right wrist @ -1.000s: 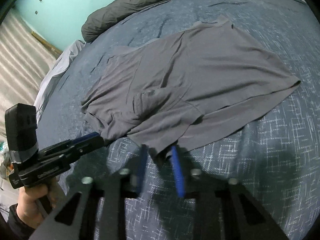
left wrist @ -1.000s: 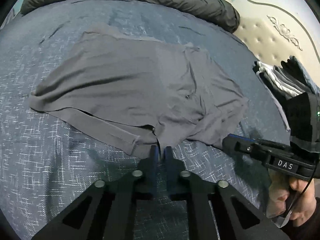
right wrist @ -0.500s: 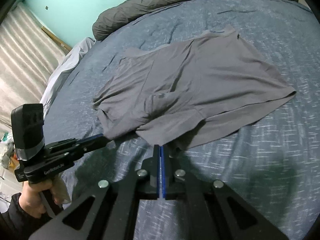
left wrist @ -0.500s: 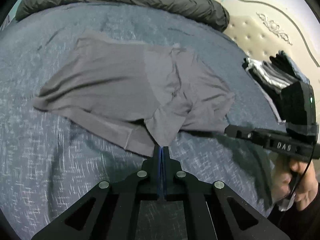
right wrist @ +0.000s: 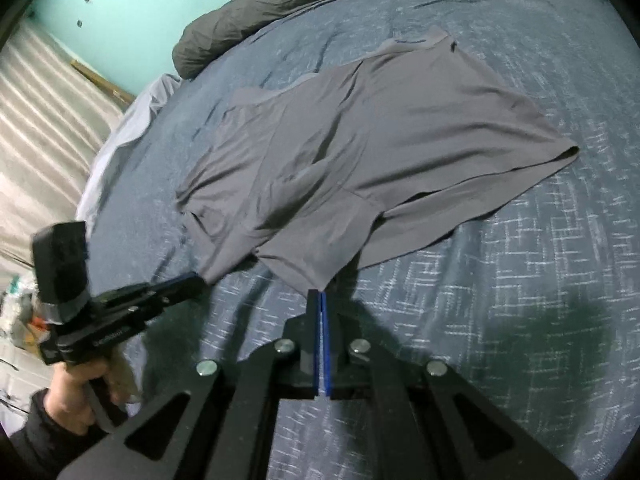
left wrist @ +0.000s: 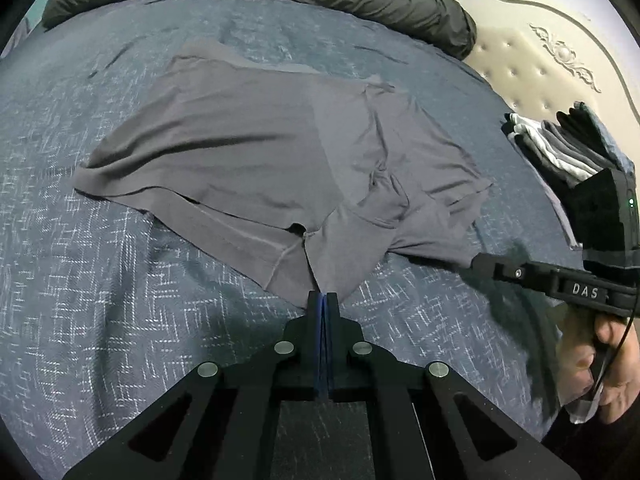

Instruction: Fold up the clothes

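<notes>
Left wrist view, lower centre: our left hand-held gripper [left wrist: 322,298] and right hand-held gripper [right wrist: 321,295] each pinch the grey shorts' [left wrist: 256,160] near hem, ready to fold

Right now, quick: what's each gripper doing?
Left gripper: closed, pinching the near hem of the grey shorts.
Right gripper: closed, pinching the grey shorts' near hem too.

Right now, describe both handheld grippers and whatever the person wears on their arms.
Both are black pistol-grip tools with flat, blue-lined fingers on bolted black linkages. The right gripper carries white "DAS" lettering, a boxy black module with a green light, and a thin black cable. The left gripper has a similar module wrapped in grey tape and faint lettering. A dark sleeve covers the left wrist.
</notes>
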The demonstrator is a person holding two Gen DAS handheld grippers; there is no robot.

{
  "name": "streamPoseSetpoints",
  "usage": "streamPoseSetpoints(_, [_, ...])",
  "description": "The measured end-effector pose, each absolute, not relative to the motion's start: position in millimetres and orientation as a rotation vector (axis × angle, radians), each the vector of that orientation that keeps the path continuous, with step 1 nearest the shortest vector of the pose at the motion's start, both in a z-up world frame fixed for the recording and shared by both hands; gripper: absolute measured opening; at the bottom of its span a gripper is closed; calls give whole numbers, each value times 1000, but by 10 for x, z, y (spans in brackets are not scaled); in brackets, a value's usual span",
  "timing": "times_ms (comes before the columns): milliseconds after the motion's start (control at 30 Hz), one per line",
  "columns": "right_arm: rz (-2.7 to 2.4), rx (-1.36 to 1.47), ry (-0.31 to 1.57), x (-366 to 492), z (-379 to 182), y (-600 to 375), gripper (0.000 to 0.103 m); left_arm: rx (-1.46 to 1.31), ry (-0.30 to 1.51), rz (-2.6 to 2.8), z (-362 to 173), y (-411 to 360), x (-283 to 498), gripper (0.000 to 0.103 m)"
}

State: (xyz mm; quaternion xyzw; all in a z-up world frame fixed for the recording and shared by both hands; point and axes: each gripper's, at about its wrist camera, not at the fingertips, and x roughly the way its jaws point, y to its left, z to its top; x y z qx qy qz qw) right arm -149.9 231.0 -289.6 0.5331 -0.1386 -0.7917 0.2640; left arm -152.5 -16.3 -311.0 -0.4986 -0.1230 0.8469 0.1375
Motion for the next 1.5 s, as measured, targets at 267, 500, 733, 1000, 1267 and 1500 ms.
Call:
streamPoseSetpoints(267, [-2150, 1419, -411, -1545, -2879, 2262, 38, -1421, -399, 2456, -3069, -150, -1592, 30])
streamPoseSetpoints(500, [-2138, 1414, -401, -1610, -2944, 2135, 36, -1432, -412, 2443, -3160, -165, -1670, 30])
streamPoseSetpoints(733, [-2142, 1427, -361, -1615, -2996, 2114, 1, -1421, -442, 2424, -3166, -178, -1655, 1])
streamPoseSetpoints(1000, [-2122, 1424, -293, -1505, -2850, 2180, 1, -1429, -423, 2433, -3114, -234, -1507, 1])
streamPoseSetpoints(1267, [-2102, 1490, -250, -1525, -2993, 2155, 1, -1442, -439, 2440, -3199, -291, -1548, 1])
streamPoseSetpoints(1500, [-2100, 1511, -268, -1574, -3007, 2160, 3, -1436, -529, 2473, -3148, -442, -1572, 6])
